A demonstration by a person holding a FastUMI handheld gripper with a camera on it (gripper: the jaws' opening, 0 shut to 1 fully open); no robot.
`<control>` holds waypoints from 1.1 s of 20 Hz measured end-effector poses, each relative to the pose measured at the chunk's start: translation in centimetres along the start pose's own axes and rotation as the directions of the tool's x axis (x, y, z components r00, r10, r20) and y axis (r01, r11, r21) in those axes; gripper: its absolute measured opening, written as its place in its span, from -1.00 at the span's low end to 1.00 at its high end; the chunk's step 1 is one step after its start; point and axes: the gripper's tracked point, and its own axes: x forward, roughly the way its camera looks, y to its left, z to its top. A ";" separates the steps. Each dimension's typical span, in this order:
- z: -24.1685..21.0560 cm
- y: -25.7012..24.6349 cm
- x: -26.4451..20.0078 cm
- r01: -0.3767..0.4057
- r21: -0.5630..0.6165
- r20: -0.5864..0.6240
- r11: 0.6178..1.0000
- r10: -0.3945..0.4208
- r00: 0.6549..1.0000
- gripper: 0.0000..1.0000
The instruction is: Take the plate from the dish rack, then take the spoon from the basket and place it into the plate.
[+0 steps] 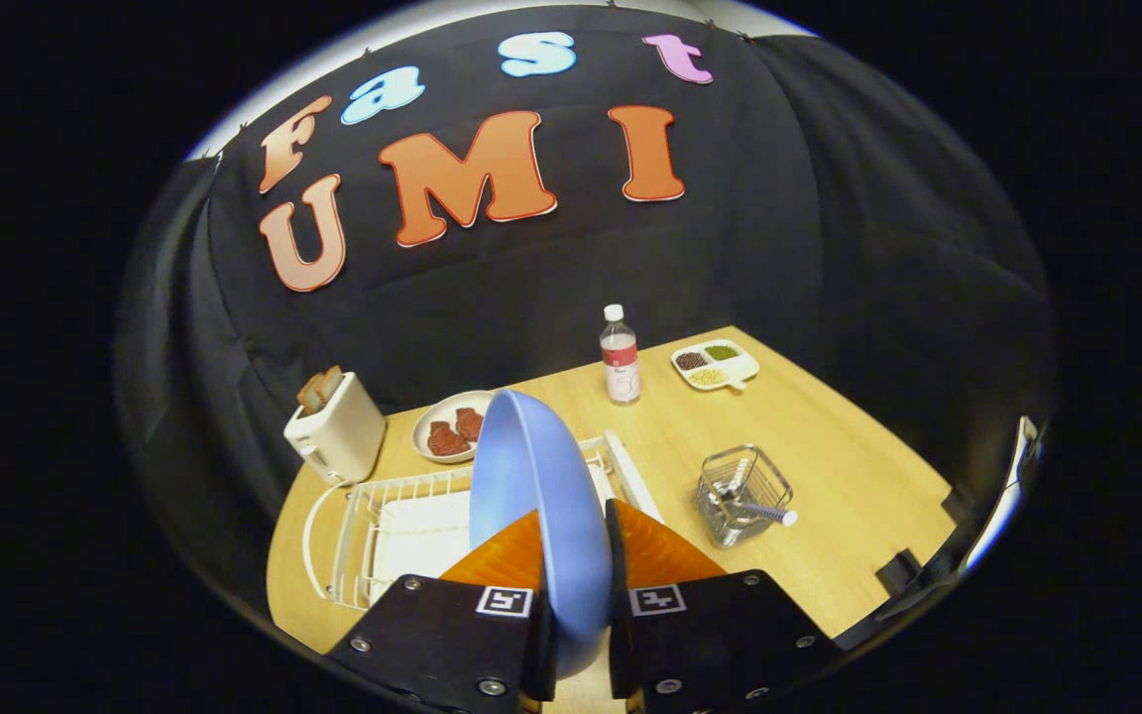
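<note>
Plate [531, 486] (blue, on edge), clamped between gripper [576, 540] fingers, above dish rack [383, 526]

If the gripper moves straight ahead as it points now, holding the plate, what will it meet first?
Probably the dish rack: the gripper is shut on the blue plate above it, and the rack's far rim lies just ahead. Beyond sits the dish of red food. Depth is unclear.
</note>
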 end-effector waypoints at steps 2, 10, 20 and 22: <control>-2.1 0.0 -1.3 -0.049 0.073 -0.032 0.996 0.051 0.998 -0.58; -10.9 -1.7 -3.5 -0.141 0.305 -0.124 0.942 0.186 0.975 -0.58; -20.7 -2.9 -3.1 -0.112 0.428 -0.280 0.897 0.250 0.927 -0.58; -21.6 -2.8 -2.7 -0.108 0.441 -0.297 0.891 0.259 0.919 -0.58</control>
